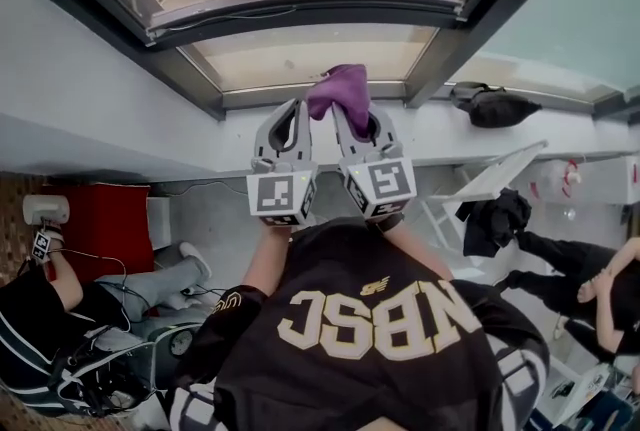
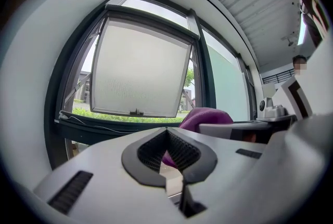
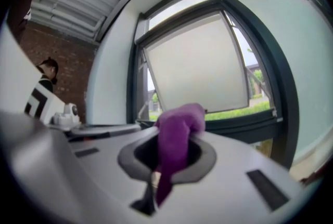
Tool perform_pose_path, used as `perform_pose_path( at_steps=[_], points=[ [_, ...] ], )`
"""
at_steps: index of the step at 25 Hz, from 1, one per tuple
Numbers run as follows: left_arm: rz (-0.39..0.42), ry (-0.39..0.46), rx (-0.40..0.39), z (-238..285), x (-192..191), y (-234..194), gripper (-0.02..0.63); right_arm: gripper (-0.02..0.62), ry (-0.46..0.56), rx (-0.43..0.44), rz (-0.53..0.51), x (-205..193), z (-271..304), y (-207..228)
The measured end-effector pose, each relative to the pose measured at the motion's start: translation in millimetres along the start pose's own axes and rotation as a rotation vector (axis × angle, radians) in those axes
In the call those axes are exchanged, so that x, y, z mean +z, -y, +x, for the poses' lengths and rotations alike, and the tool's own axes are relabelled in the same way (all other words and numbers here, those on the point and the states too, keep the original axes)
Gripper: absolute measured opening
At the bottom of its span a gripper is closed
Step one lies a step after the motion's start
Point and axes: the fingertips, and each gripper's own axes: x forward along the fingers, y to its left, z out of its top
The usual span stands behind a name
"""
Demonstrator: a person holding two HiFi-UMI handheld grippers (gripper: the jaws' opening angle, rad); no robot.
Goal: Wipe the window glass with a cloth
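Purple cloth (image 3: pixel 179 119) clamped in right tool (image 3: pixel 173 134); left tool (image 2: pixel 167 130) closed on nothing.

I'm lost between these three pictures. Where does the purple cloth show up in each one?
Head view: the purple cloth sits top centre, held at the tip of the right gripper.
Left gripper view: the cloth is right of centre, just beyond the jaws.
Right gripper view: the cloth is in the centre, clamped between the jaws.
Shared landmark: the frosted window pane, tilted open beyond the cloth.
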Motion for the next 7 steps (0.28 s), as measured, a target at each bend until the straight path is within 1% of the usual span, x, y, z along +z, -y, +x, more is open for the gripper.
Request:
perform_pose_path(
  at_steps=[7],
  points=[
    [-0.002, 0.007, 0.025, -16, -2, -17, 0.018, 0.037, -0.001, -0.004, -0.001, -5, 8, -6]
  ],
)
